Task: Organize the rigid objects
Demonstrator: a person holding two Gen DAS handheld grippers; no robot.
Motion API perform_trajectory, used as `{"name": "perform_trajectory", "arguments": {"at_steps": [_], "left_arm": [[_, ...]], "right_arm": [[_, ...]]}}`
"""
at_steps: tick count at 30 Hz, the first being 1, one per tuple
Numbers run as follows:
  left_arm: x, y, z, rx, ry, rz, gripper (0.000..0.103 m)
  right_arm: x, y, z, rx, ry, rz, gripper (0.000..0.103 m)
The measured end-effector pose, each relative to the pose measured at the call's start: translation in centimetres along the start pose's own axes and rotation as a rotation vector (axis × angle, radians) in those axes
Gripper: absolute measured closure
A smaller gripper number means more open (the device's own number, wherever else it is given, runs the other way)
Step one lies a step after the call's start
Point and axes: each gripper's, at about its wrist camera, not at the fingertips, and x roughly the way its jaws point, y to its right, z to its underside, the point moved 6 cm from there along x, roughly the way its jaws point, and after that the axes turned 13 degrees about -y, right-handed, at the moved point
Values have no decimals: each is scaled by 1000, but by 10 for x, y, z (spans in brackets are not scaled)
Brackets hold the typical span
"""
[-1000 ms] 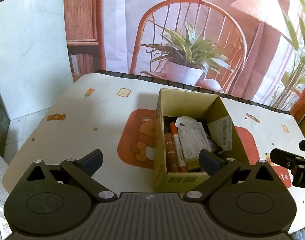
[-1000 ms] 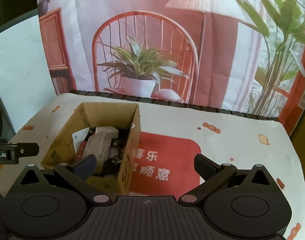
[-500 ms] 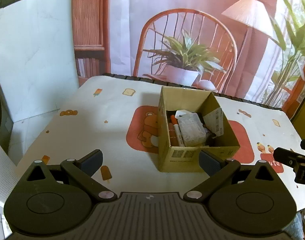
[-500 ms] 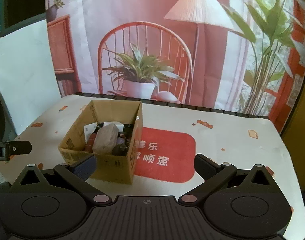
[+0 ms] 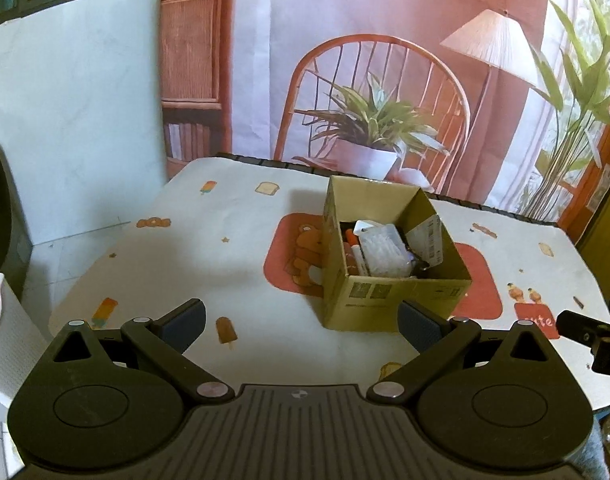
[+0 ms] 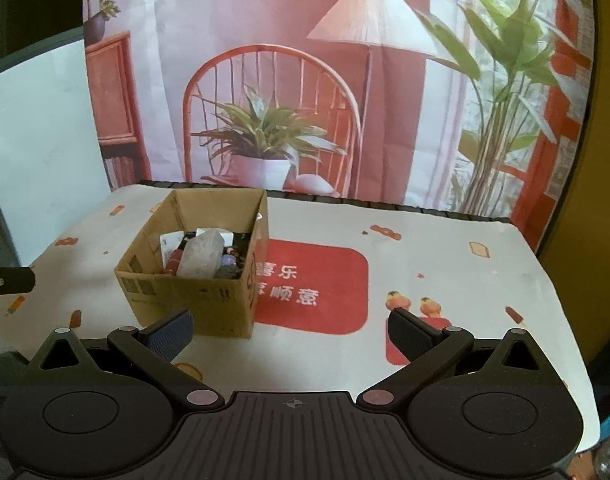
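- The left gripper point(image 5: 301, 322) was held above the tabletop point(image 5: 193, 248), its jaws spread wide with nothing between them.
- The right gripper point(image 6: 291, 328) was held likewise, jaws wide apart and empty.
- Each gripper showed at the edge of the other's view: the right point(image 5: 593, 334) beside the left, at a similar height.

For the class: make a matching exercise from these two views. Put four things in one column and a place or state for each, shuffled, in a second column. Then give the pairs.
Things:
1. cardboard box
2. clear plastic case
3. left gripper
4. red patch with white characters

Places or states:
A. open, holding nothing
B. lying inside the box
C. standing on the tablecloth
D. printed on the tablecloth

Pairs: 1-C, 2-B, 3-A, 4-D
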Motion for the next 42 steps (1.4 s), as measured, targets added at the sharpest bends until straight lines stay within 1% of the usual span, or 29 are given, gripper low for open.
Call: {"name": "perform_trajectory", "arguments": {"at_steps": [2,5,12,18,25,42], "left_arm": [[-2,1,3,16,2,-14,0],[-5,3,7,29,5,-15,0],[-11,0,14,19,14,-14,0],[-12,3,16,36,22,-31,0],[-12,3,16,42,27,-52,0],[-13,4,17,58,32,-66,0]], "right_arm": [[-1,1,2,2,2,5,0],[-4,0,5,6,11,16,0],[-9,5,10,28,28,31,0],[-7,6,13,30,32,42,0],[-5,3,14,21,32,37,0],[-4,6,13,32,34,35,0]]}}
